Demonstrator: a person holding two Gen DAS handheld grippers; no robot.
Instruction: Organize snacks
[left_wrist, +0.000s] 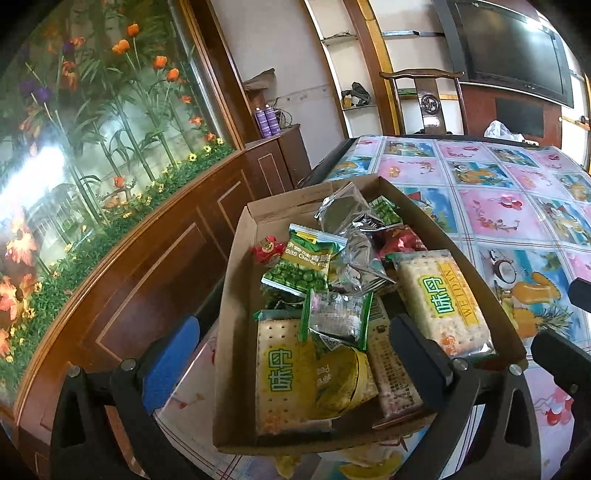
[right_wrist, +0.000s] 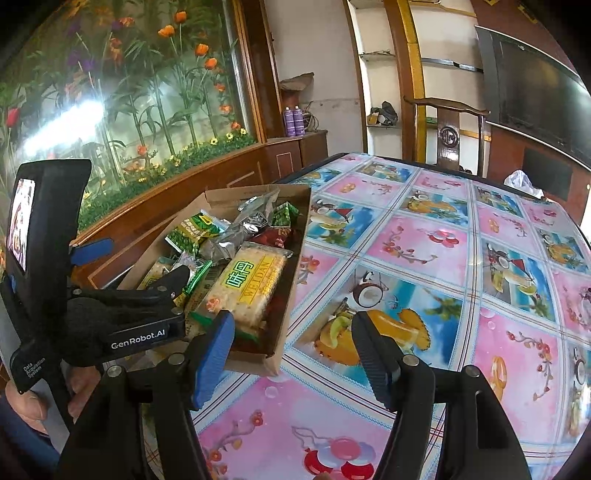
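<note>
A shallow cardboard box (left_wrist: 236, 258) full of snack packets sits at the table's left edge; it also shows in the right wrist view (right_wrist: 291, 291). Inside lie cracker packs (left_wrist: 439, 299) (right_wrist: 251, 288), green pea packets (left_wrist: 303, 262) and silver wrappers (left_wrist: 354, 251). My left gripper (left_wrist: 295, 354) is open, its jaws straddling the box's near left part: the blue-padded finger outside the left wall, the other over the packets. My right gripper (right_wrist: 291, 354) is open and empty over the tablecloth, just right of the box's near corner.
The table (right_wrist: 443, 258) has a glossy pink-and-blue fruit-print cloth. A wooden chair (right_wrist: 447, 133) stands at its far side, a white plastic bag (right_wrist: 521, 181) at the far right. A wooden cabinet with a flower mural (left_wrist: 110, 147) runs along the left.
</note>
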